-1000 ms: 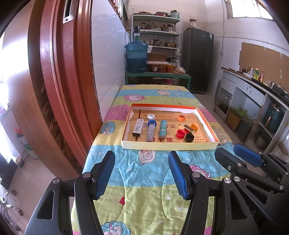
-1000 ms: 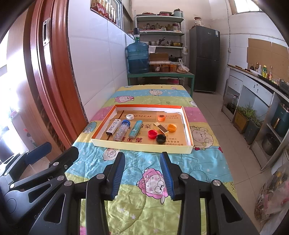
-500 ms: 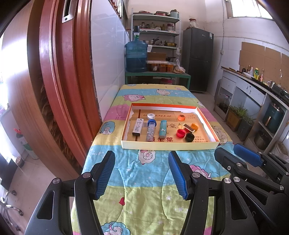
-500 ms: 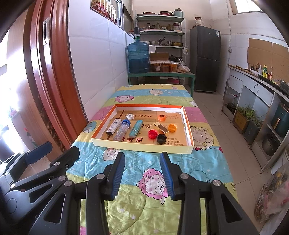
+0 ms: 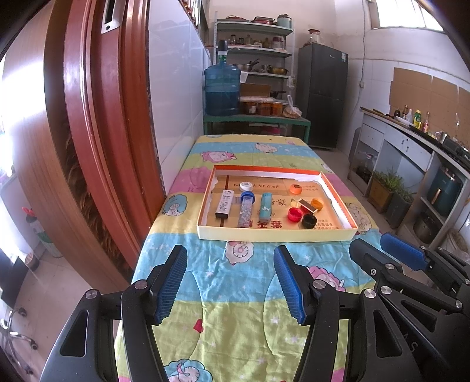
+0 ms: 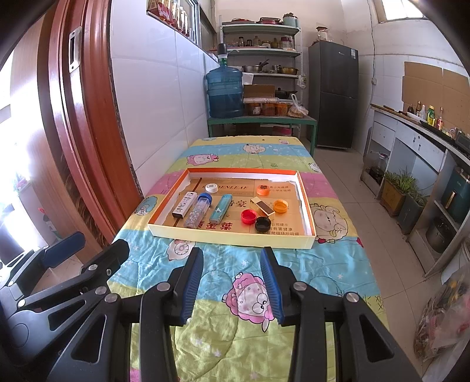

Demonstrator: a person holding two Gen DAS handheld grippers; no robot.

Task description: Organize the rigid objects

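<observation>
Nothing is shifting over the last second: both the left hand-held gripper [image 5: 230, 279] and the right hand-held gripper [image 6: 232, 282] are hovering agape and empty short of the tray [image 6: 229, 233], its caps and tubes lying put.

Lighting: bright daylight, sharp focus.
Overexposure is noted at the left edge and upper-right window [image 5: 408, 14]; strong fisheye bending and dark corner vignetting are seen.

"GOLDENLEAF", "金葉" on box floor [image 6: 235, 188]
</observation>
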